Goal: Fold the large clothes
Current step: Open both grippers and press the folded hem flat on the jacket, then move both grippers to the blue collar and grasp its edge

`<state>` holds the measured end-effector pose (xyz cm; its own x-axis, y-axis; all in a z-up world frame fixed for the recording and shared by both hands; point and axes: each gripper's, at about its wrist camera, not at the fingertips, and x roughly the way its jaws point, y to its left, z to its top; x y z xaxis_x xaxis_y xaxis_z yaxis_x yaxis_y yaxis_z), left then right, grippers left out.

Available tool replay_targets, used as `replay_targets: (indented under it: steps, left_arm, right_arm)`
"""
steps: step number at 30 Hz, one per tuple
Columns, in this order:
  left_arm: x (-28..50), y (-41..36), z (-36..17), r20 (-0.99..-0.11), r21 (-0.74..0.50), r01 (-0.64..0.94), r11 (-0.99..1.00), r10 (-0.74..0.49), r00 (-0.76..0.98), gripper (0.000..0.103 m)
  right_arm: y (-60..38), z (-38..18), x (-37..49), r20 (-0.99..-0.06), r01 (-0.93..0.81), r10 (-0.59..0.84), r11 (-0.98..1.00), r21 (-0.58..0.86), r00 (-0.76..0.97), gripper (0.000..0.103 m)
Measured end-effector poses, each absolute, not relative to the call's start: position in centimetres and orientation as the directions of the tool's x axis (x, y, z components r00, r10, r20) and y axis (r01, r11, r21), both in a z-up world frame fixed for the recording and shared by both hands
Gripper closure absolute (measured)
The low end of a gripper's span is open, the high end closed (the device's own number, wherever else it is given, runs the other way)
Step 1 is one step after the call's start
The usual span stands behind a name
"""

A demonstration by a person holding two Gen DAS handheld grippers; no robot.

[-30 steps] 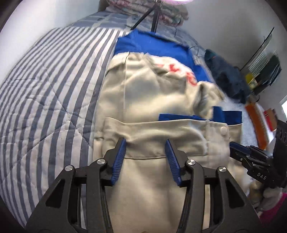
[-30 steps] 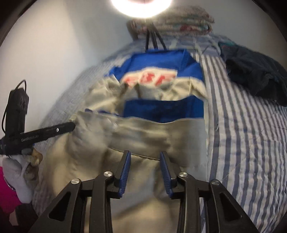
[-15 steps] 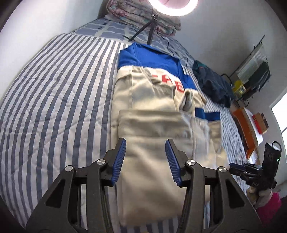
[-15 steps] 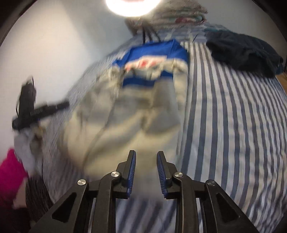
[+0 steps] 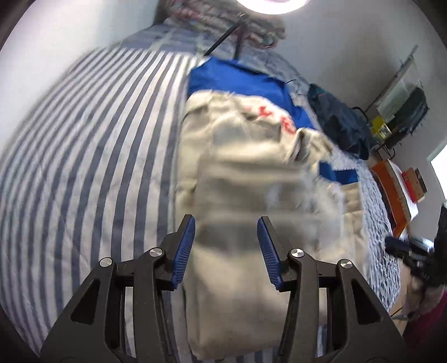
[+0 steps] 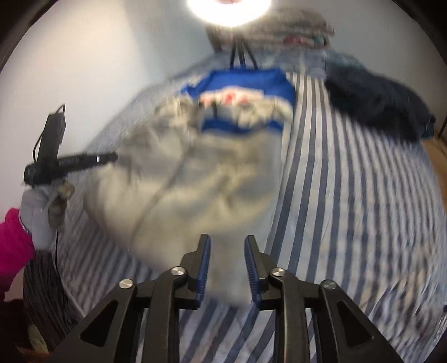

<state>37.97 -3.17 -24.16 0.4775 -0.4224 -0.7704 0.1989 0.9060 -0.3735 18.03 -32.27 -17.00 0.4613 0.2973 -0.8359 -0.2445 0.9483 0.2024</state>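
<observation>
Room: white walls are seen, with a bright ring light (image 5: 272, 3) at the far end of the bed.
Bed: a big bed with a blue and white striped cover (image 5: 83, 156) is seen, and all the clothes are laid on it.
Big garment: a beige and blue jacket (image 5: 251, 195) with red letters is laid along the middle of the bed, with its lower part doubled up over its middle.
What changed: a second ago both tongs were close over the lifted beige hem; now the bed and the whole garment are seen from farther off, and the hem has been laid down on the garment.
What it means: one fold looks done. The bundle is still long, so another fold may be needed.
Other clothes: a dark blue garment (image 6: 374, 103) is left in a heap near the far right side of the bed, well apart from the jacket. Folded blankets (image 5: 223, 22) are stacked at the head of the bed.
Containers: no box or basket is seen on the bed. Shelves (image 5: 402, 103) by the wall are too blurred for their things to be told.
Left tongs (image 5: 226, 252): held about half open above the beige cloth, with nothing gripped.
Right tongs (image 6: 226, 269): set narrow and just opened a little, with nothing gripped; the cloth is only seen behind the gap.
</observation>
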Motion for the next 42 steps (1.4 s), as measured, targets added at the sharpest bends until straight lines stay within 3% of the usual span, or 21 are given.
replay_targets:
  steps: [2, 6, 10, 23, 32, 35, 38, 42]
  left_arm:
    - [38.9, -3.5, -22.7, -0.753, -0.373, 0.222, 0.901, -0.433, 0.496, 0.055]
    - [42.4, -3.2, -20.4, -0.716, -0.404, 0.22, 0.888, -0.457, 0.528, 0.055]
    - [47.3, -2.0, -19.4, -0.703, -0.447, 0.184, 0.875, -0.471, 0.534, 0.054]
    - [57.9, -1.0, -23.8, -0.724, -0.511, 0.08, 0.856, -0.479, 0.496, 0.054]
    - [61.6, -4.2, -30.6, -0.804, -0.398, 0.066, 0.915, -0.382, 0.455, 0.054]
    - [61.6, -4.3, -31.1, -0.772, -0.397, 0.089, 0.914, -0.385, 0.505, 0.054]
    - [61.2, -4.6, -31.4, -0.751, -0.382, 0.111, 0.918, -0.378, 0.542, 0.053]
    - [61.3, -3.8, -31.8, -0.717, -0.45, 0.116, 0.885, -0.436, 0.544, 0.051]
  right_arm:
    - [-32.0, -15.9, 19.5, -0.816, -0.247, 0.289, 0.951, 0.185, 0.5, 0.075]
    - [-31.8, -14.3, 23.5, -0.766, -0.237, 0.294, 0.953, 0.189, 0.572, 0.065]
    - [-32.8, -14.3, 28.2, -0.763, -0.191, 0.282, 0.959, 0.209, 0.581, 0.065]
    - [-37.8, -16.8, 40.2, -0.754, -0.068, 0.355, 0.921, 0.384, 0.553, 0.063]
    - [-37.2, -20.1, 48.0, -0.799, -0.059, 0.277, 0.955, 0.292, 0.534, 0.059]
    - [-36.1, -21.0, 51.0, -0.814, -0.083, 0.231, 0.972, 0.222, 0.532, 0.052]
    - [-35.8, -21.7, 53.3, -0.817, -0.092, 0.211, 0.977, 0.191, 0.536, 0.051]
    - [-35.4, -23.0, 56.9, -0.827, -0.1, 0.172, 0.985, 0.14, 0.536, 0.051]
